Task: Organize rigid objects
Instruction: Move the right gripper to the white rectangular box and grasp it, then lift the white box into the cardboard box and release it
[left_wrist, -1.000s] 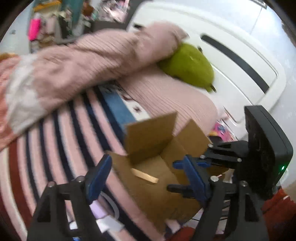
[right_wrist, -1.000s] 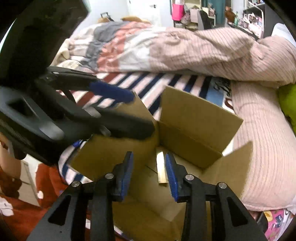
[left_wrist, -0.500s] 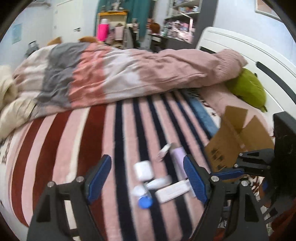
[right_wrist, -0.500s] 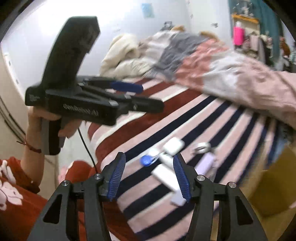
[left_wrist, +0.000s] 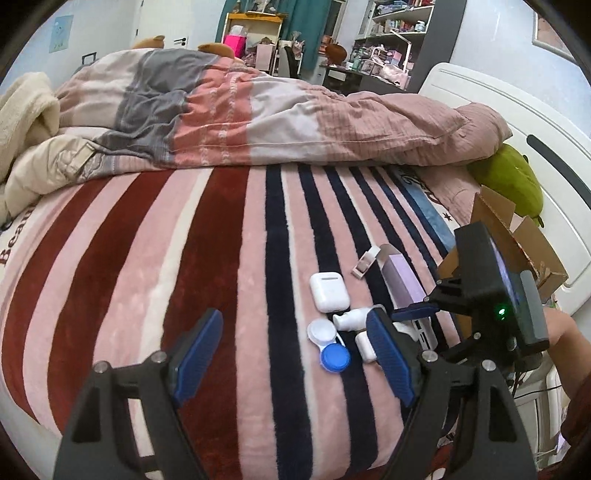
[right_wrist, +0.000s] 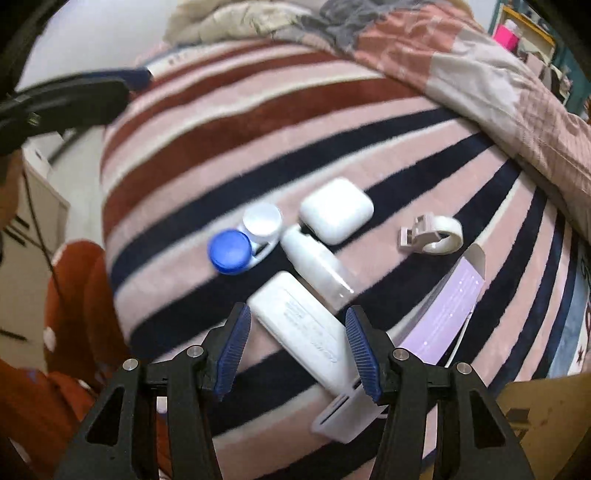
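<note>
The right tongs (right_wrist: 299, 343) are spread wide and hold nothing. The white hub (right_wrist: 301, 332) lies on the bed (right_wrist: 332, 122) right between them, its long side slanting away to the left. The left tongs (left_wrist: 291, 358) are wide apart too, and sit farther off. The box (left_wrist: 517, 240) is far right. A second ago both tongs pointed into that box; now they face the small things.
</note>
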